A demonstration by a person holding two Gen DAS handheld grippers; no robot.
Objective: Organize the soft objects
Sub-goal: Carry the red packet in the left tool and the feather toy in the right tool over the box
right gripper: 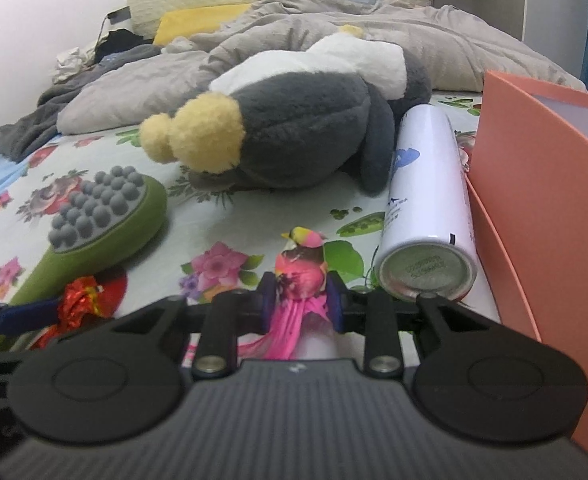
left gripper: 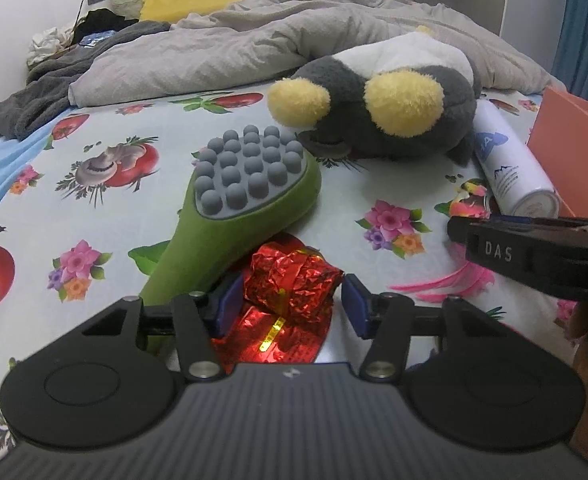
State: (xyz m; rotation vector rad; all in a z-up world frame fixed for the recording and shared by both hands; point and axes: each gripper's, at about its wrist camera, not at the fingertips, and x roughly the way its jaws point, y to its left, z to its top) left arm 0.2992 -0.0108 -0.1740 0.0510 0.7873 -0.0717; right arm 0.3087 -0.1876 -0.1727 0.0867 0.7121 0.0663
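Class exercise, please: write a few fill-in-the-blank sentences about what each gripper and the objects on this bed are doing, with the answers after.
1. The left gripper straddles a crumpled ____ foil wrapper.
2. The right gripper is shut on a pink toy ____.
3. The white spray can lies beside an ____ box.
4. The plush penguin has yellow ____.

Answers: red; bird; orange; feet

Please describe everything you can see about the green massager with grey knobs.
The green paddle-shaped massager with grey rounded knobs lies flat on the flower-printed bedsheet, knobs facing up. Its smooth green body narrows into a handle that points toward the left gripper. The knob pad looks rubbery. The handle runs beside the crumpled red foil bundle, seemingly touching it.
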